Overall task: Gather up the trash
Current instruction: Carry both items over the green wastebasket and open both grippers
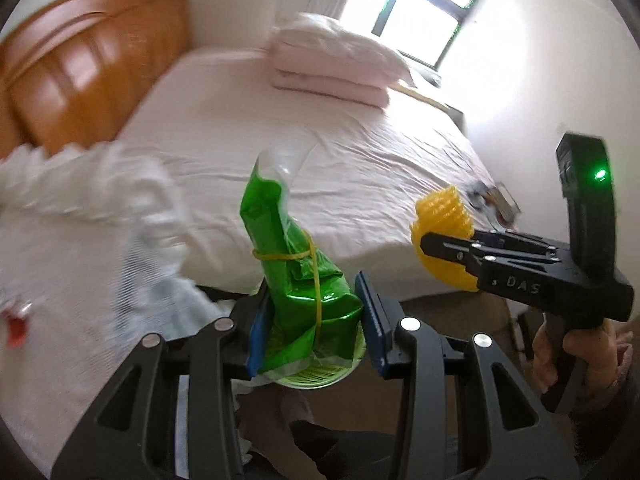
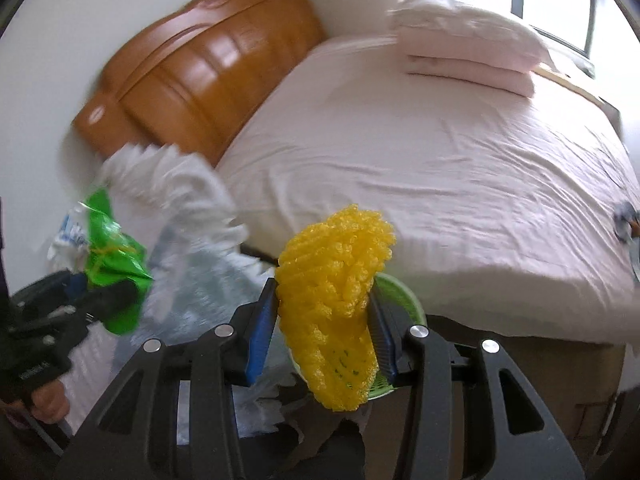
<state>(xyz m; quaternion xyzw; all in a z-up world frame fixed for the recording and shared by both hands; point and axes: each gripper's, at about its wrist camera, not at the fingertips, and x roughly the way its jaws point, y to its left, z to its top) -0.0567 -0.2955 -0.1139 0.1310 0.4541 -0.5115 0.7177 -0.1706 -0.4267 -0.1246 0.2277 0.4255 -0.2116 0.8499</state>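
A crumpled green foil packet (image 1: 280, 240), tied with a yellow rubber band, stands between the blue pads of my left gripper (image 1: 312, 312), which is shut on it. A yellow foam net (image 2: 332, 272) is pinched in my right gripper (image 2: 324, 312). Under both grippers sits a small green mesh basket (image 1: 320, 376), whose rim (image 2: 404, 292) shows behind the foam. The left wrist view also shows the right gripper (image 1: 440, 248) with the foam net (image 1: 444, 212) to the right, a hand on its handle. In the right wrist view, the left gripper (image 2: 100, 300) carries the green packet (image 2: 108, 256) at the left.
A bed with a pale pink sheet (image 1: 360, 160) fills the middle, with folded bedding (image 1: 332, 60) at its far end and a wooden headboard (image 1: 88, 60) at the left. A blurred white plastic bag (image 1: 100, 184) lies at the left. Small wrappers (image 1: 496, 200) lie on the bed's right corner.
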